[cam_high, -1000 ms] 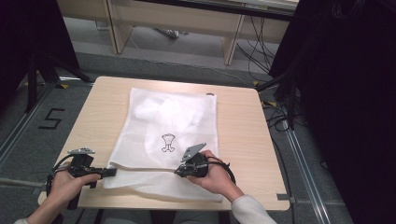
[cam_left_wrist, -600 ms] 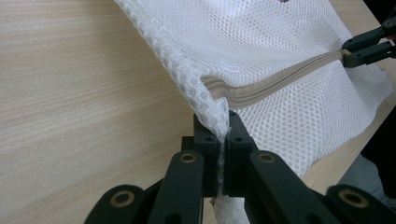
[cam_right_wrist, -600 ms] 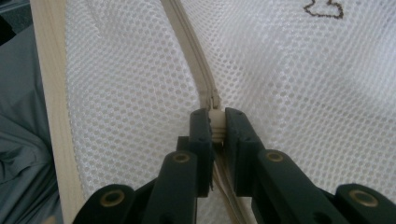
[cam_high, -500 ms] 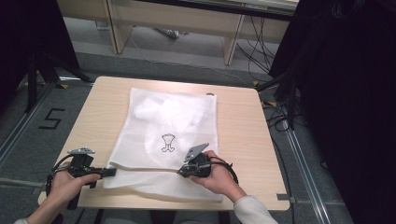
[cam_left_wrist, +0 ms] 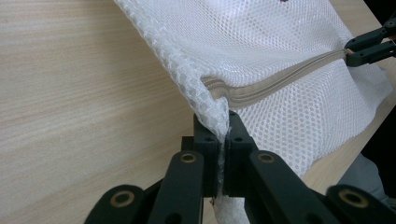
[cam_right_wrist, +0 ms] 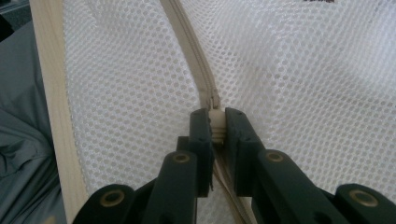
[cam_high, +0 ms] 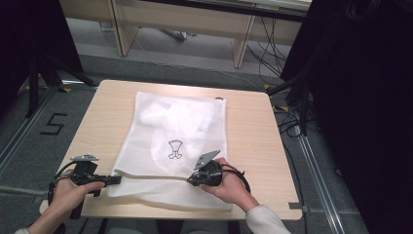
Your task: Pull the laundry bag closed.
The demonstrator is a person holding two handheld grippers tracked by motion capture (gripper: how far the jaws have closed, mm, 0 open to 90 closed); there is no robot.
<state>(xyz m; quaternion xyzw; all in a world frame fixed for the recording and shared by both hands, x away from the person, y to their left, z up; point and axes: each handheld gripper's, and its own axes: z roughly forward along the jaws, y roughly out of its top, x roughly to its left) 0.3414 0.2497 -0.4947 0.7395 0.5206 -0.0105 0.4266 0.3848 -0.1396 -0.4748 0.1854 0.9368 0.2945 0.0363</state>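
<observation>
A white mesh laundry bag (cam_high: 175,131) with a small printed figure lies flat on the wooden table (cam_high: 248,126). A beige zipper (cam_left_wrist: 275,84) runs along its near side. My left gripper (cam_high: 116,180) is shut on the bag's left corner (cam_left_wrist: 212,109), where the zipper ends. My right gripper (cam_high: 191,181) is shut on the zipper pull (cam_right_wrist: 215,122), partway along the zipper. In the left gripper view, the right gripper (cam_left_wrist: 369,45) shows at the far end of the taut zipper line. White things lie inside the bag, at its far end.
The table's near edge (cam_right_wrist: 49,102) runs close beside the bag. A person's grey sleeve (cam_right_wrist: 23,154) is just past that edge. Desk legs and cables (cam_high: 272,53) stand on the floor behind the table. A "5" mark (cam_high: 52,124) is on the floor at left.
</observation>
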